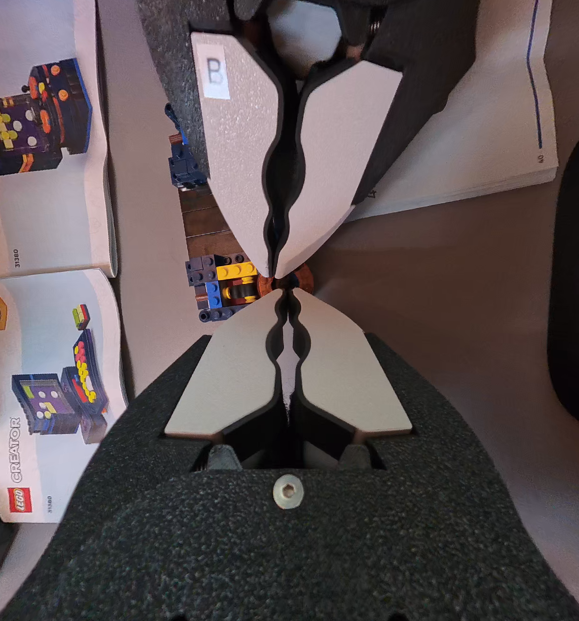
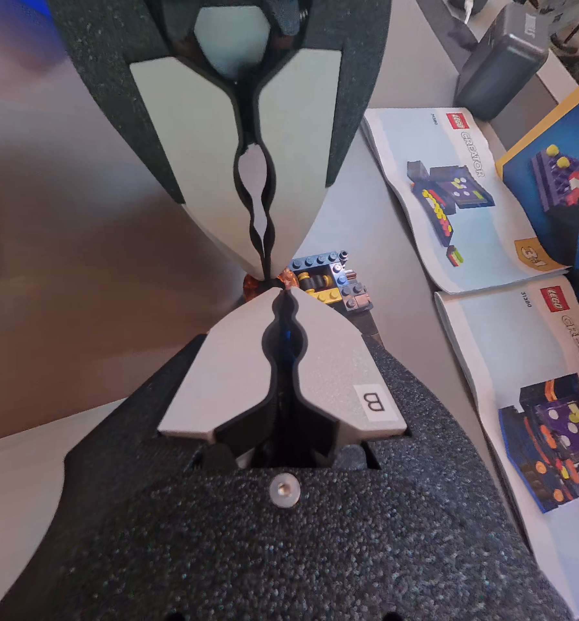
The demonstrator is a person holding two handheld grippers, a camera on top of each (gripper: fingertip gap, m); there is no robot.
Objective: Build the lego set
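A small brick build of dark blue, yellow and blue bricks sits on a long brown plate on the table. An orange see-through disc stands at its near end. My left gripper is shut, its tips at the disc's dark centre. My right gripper comes in from opposite, also shut, tip to tip with the left. The right wrist view shows the same: right gripper, left gripper, disc, build. I cannot tell whether either pinches the dark centre piece.
Two closed instruction booklets lie beside the build, also seen in the right wrist view. An open booklet lies under the right gripper. A blue and yellow box and a dark grey case stand farther off. The grippers are tip to tip, or close to it.
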